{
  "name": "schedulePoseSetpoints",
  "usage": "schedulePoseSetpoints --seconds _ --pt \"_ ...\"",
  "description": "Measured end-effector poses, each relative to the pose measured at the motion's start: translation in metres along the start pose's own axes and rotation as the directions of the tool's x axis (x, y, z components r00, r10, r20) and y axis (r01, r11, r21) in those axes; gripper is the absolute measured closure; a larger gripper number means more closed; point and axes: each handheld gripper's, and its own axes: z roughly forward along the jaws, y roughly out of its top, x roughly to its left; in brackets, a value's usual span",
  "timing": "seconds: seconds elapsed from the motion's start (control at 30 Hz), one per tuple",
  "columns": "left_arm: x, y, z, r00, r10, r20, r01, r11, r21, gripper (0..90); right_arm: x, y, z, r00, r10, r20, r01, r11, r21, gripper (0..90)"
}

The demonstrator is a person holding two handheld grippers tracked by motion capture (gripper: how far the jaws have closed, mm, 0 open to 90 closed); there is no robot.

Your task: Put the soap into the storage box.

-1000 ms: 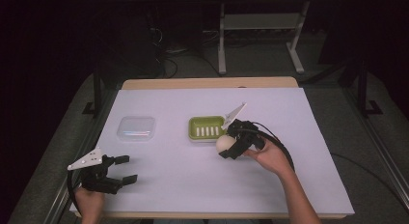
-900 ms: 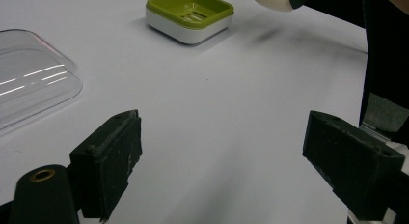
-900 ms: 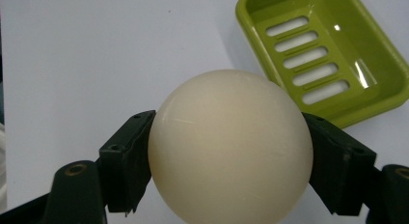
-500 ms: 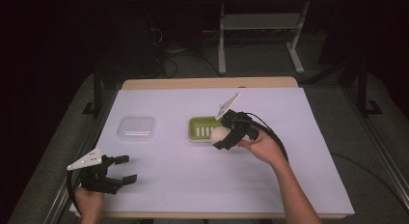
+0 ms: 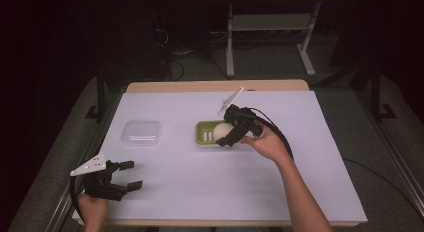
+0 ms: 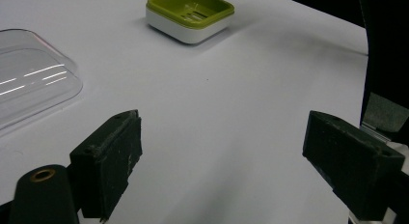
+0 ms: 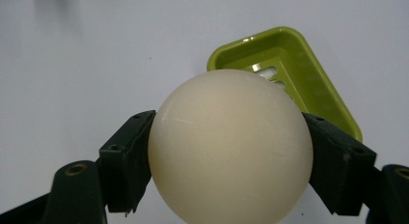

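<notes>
The right gripper (image 5: 226, 135) clamps a cream ball (image 7: 230, 147) over the green dish (image 5: 206, 134) mid-table. The left gripper (image 5: 126, 175), jaws wide apart, rests near the table's front left corner.

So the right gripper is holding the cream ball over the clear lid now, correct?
Not quite. The right gripper holds the cream ball over the green soap dish, not the clear lid, which lies apart to the left in the high view.

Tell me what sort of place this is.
Probably a lab or recording workspace, not a home: a table under a plain white sheet in a dark room, cables and metal stand legs on the floor behind, and a person working handheld tongs, the right tongs gripping a cream ball.
</notes>
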Motion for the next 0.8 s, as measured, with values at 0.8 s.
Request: schedulePoseSetpoints --seconds 0.8 --pt "0.000 0.000 0.000 1.0000 -0.001 0.002 0.001 1.0000 -0.001 13.1 -0.023 0.027 0.024 1.0000 0.005 -0.003 -0.005 1.000 0.023 24.0"
